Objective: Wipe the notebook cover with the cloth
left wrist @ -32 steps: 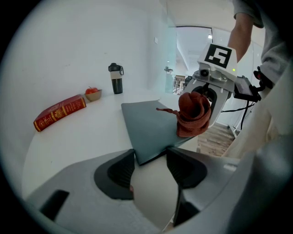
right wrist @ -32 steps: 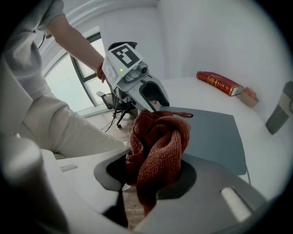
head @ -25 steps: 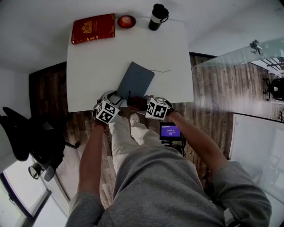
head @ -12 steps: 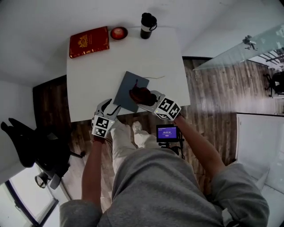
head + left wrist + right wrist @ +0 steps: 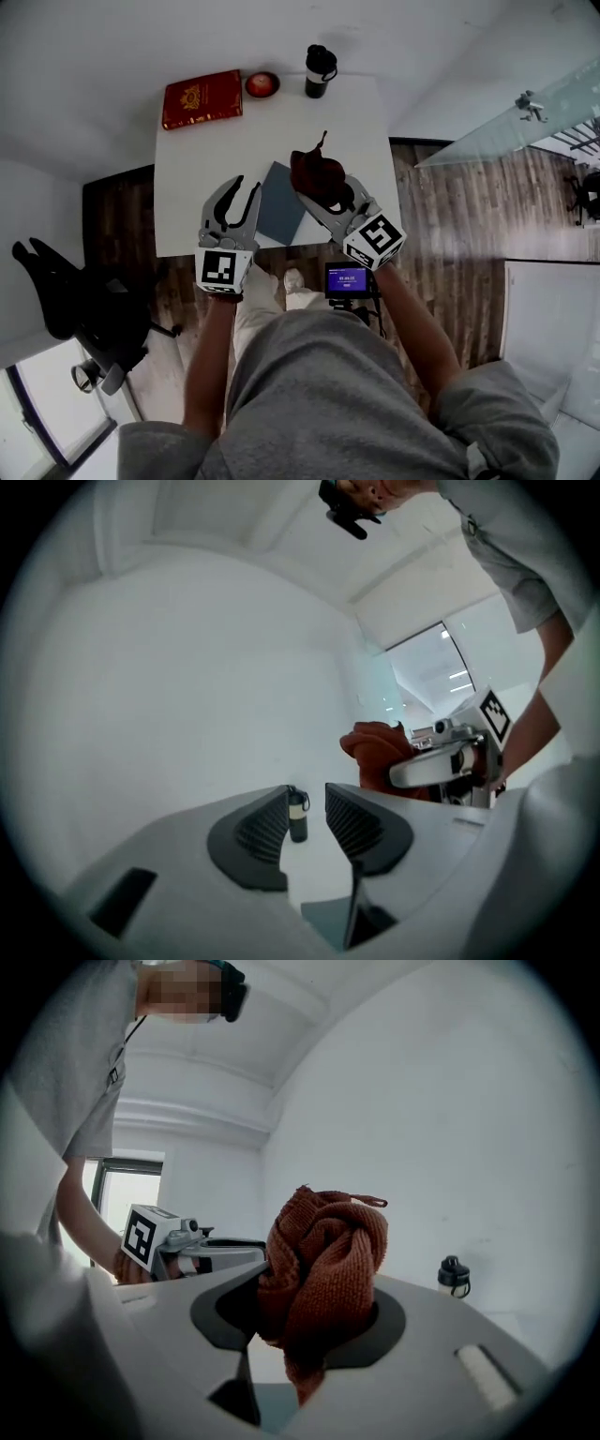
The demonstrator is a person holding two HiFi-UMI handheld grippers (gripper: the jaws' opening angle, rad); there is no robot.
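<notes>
Slate-blue hardcover notebook: flat on white table, near front edge, skewed to it. Lies between the two tongs in head view. Left gripper just beside notebook's left edge, over bare table; jaws closing, nothing between them. Rust-red knitted cloth bunched and clamped in right gripper, over notebook's far right corner; contact with cover not determinable. Along table's far edge, well apart from notebook: red book, small red bowl, black-and-white tumbler.
</notes>
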